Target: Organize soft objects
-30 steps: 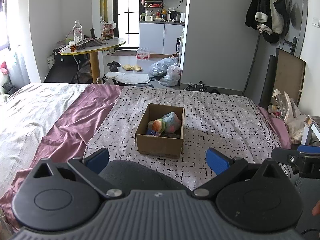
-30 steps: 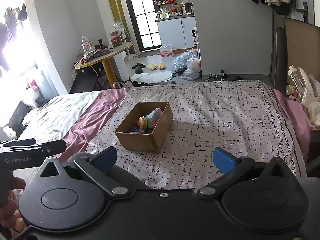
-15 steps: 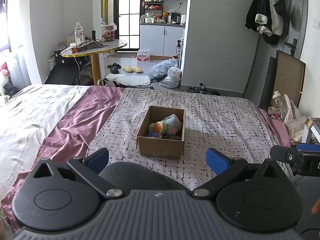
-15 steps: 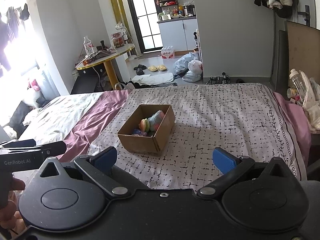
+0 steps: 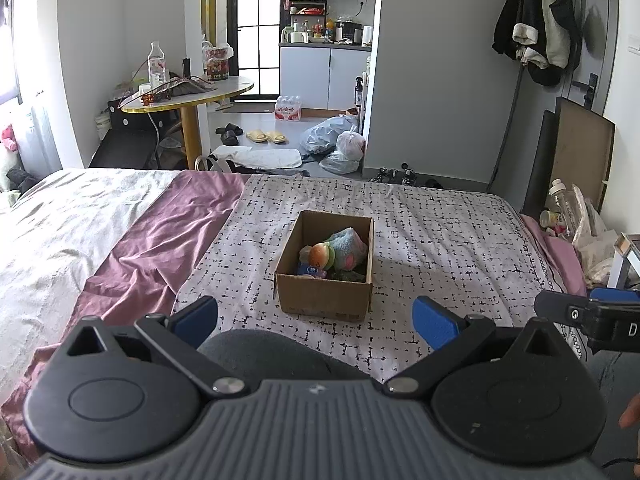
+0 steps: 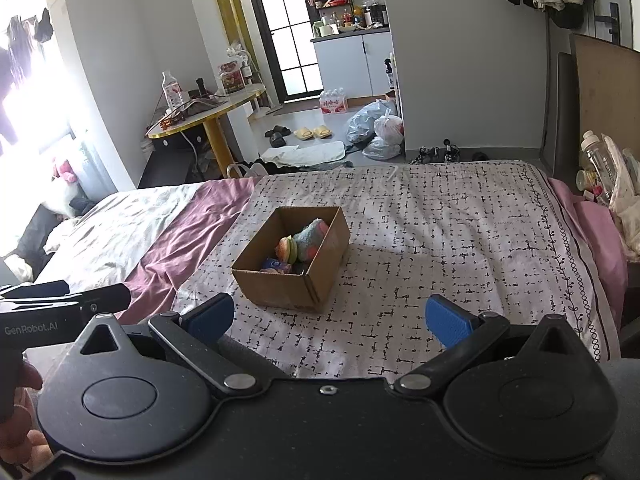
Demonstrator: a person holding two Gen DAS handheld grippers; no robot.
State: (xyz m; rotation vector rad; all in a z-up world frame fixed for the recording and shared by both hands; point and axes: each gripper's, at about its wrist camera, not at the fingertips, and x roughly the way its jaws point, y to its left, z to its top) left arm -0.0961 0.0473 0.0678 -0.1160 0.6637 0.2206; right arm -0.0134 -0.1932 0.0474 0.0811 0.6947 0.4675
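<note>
Cardboard box (image 5: pixel 325 297) of soft toys (image 5: pixel 334 255) sits ahead of both hand-held grippers, long axis running away from them. Left hand-held gripper (image 5: pixel 316 318) and right hand-held gripper (image 6: pixel 330 316) both spread wide, empty. Box rests on patterned bed cover (image 5: pixel 440 240), bedroom.

"GenRobot.AI" is showing in pale print on the left gripper (image 6: pixel 64 306) body, right wrist view. A lone "D" is showing on the right gripper (image 5: pixel 600 322), left wrist view.

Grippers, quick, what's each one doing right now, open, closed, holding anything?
Left gripper: open, holding nothing, short of the cardboard box.
Right gripper: open, holding nothing, also short of the box.
</note>
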